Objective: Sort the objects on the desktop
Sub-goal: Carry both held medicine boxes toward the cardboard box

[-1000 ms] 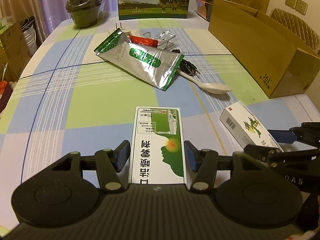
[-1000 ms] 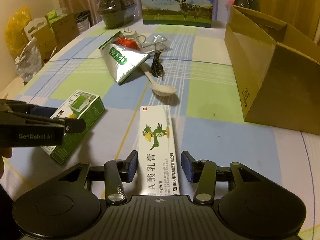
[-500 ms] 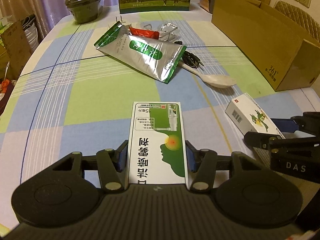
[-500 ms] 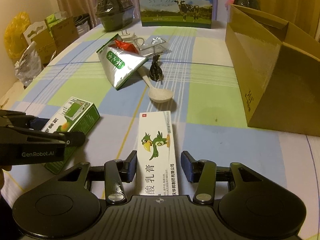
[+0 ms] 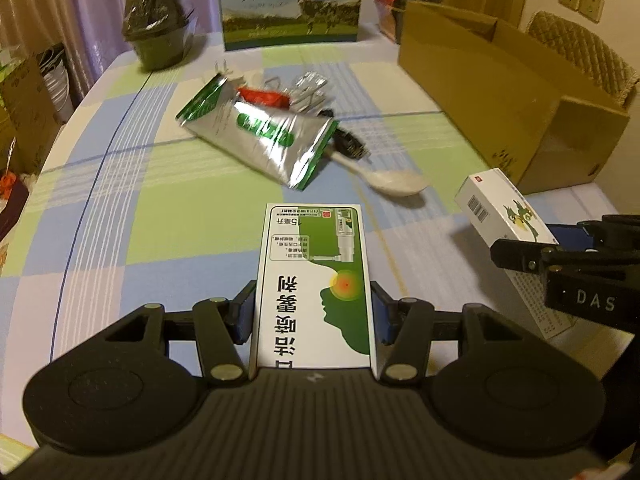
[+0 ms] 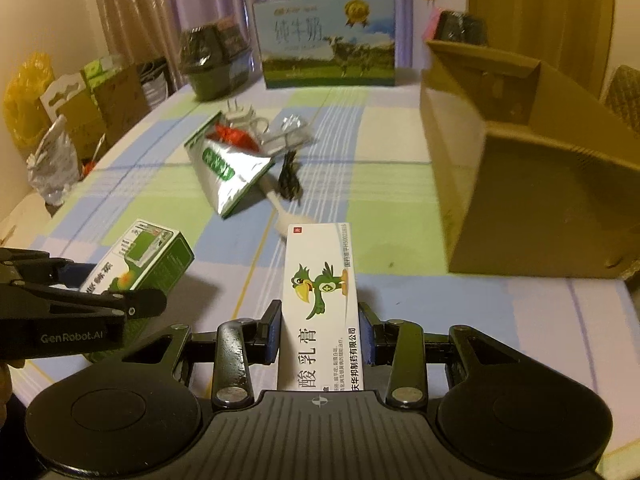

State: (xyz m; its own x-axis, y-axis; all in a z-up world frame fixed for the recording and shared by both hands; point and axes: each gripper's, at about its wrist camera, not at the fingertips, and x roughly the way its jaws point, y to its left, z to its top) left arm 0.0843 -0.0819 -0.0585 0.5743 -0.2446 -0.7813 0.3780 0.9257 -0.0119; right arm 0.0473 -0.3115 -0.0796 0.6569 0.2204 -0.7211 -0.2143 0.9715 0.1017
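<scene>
My left gripper (image 5: 314,312) is shut on a green-and-white medicine box (image 5: 316,276), held off the checked tablecloth. My right gripper (image 6: 320,332) is shut on a long white box with a green parrot (image 6: 322,300), also lifted. Each held box shows in the other view: the parrot box (image 5: 500,212) at right, the green box (image 6: 148,260) at left. An open brown cardboard box (image 6: 532,168) lies on its side at right. Mid-table lie a silver-green foil pouch (image 5: 260,132), a white spoon (image 5: 392,180), a red packet (image 5: 262,96) and a black cable (image 6: 290,176).
A milk carton box (image 5: 290,0) stands at the table's far edge, with a wrapped dark bowl (image 5: 156,36) to its left. A white plug and blister packs (image 6: 288,132) lie behind the pouch. Bags and cartons (image 6: 60,120) crowd the floor left of the table.
Both grippers closed onto their boxes and lifted them off the cloth. The views have risen and tipped up, so the table's far end and the cardboard box stand higher in view.
</scene>
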